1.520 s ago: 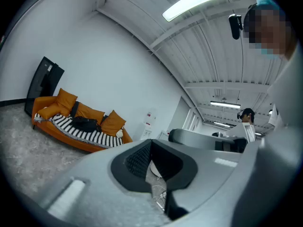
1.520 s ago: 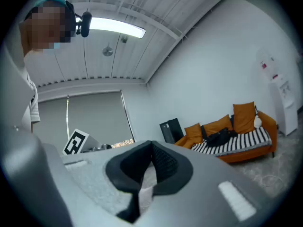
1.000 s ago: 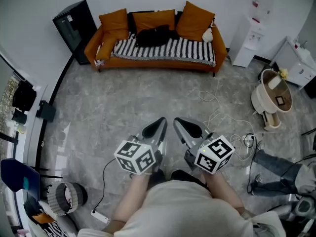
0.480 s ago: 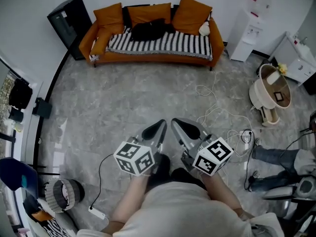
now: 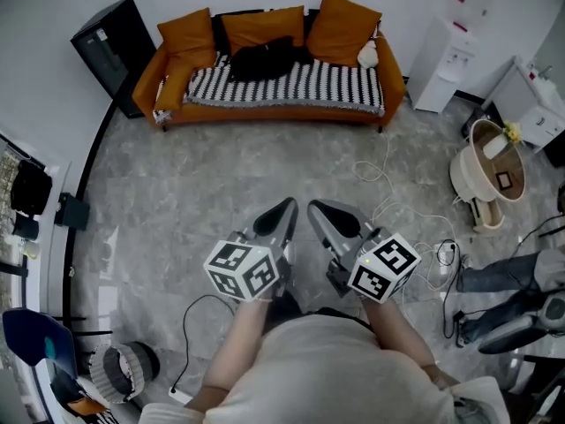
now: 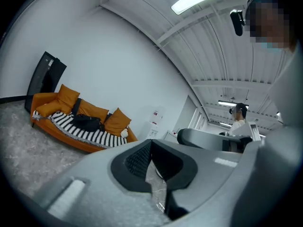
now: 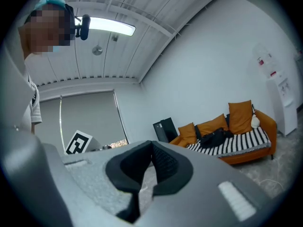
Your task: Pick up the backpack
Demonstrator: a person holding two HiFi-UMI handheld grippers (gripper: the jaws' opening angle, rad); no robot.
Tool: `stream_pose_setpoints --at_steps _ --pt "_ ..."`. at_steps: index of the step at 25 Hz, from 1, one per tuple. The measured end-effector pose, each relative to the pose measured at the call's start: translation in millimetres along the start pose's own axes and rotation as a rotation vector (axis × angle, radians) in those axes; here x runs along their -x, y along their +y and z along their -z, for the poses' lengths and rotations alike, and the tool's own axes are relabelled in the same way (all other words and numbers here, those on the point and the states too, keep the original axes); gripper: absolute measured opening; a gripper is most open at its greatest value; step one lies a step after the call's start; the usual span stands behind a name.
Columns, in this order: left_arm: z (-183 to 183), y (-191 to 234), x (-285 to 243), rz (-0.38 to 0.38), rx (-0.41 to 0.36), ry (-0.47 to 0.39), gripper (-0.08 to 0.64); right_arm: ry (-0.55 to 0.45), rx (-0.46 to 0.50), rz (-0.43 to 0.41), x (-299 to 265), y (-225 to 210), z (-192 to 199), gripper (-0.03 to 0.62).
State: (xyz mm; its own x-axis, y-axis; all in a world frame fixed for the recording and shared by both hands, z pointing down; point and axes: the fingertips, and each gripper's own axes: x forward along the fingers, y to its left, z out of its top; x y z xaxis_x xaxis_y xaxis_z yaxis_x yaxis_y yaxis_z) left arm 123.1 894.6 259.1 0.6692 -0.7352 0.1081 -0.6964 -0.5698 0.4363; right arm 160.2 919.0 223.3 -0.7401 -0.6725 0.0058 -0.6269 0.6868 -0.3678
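Observation:
The black backpack (image 5: 262,57) lies on the striped seat of an orange sofa (image 5: 265,113) at the far wall, between orange cushions. In the head view my left gripper (image 5: 284,212) and right gripper (image 5: 318,212) are held side by side over the grey floor, well short of the sofa. Both point toward it, shut and with nothing between the jaws. In the left gripper view the backpack (image 6: 86,122) is far off at the left, beyond the left gripper (image 6: 151,143). The right gripper view has the backpack (image 7: 213,137) at the right, past the right gripper (image 7: 151,145).
A black cabinet (image 5: 106,42) stands left of the sofa and a white dispenser (image 5: 450,60) right of it. A beige round stand (image 5: 490,170), loose white cables (image 5: 397,210) and a person's legs (image 5: 503,281) are at the right. A round basket (image 5: 124,365) sits lower left.
Both grippers have moved forward over the floor toward the sofa together with the person. The sofa now looks slightly larger. The jaws stayed shut.

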Motion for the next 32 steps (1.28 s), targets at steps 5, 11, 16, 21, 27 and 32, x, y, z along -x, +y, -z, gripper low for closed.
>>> stream_pose_setpoints --at_steps 5,11,16,21,27,32 --pt "-50 52 -45 0.033 -0.061 0.004 0.006 -0.014 0.019 -0.022 -74 -28 -26 0.003" --pt "-87 122 -69 0.031 -0.044 0.022 0.006 -0.028 0.024 -0.026 -158 -51 -48 0.003" --pt "-94 160 -78 0.016 -0.026 0.035 0.006 -0.006 0.036 -0.018 -196 -56 -39 0.003" --pt "-82 181 -91 0.022 0.003 0.088 0.006 0.049 -0.015 -0.026 -214 -74 -26 0.003" --pt "-85 200 -127 0.018 0.01 0.103 0.006 -0.023 -0.018 0.025 -233 -116 -43 0.003" --pt "-103 229 -169 -0.012 -0.005 0.095 0.006 -0.013 -0.032 0.002 -265 -160 -56 0.003"
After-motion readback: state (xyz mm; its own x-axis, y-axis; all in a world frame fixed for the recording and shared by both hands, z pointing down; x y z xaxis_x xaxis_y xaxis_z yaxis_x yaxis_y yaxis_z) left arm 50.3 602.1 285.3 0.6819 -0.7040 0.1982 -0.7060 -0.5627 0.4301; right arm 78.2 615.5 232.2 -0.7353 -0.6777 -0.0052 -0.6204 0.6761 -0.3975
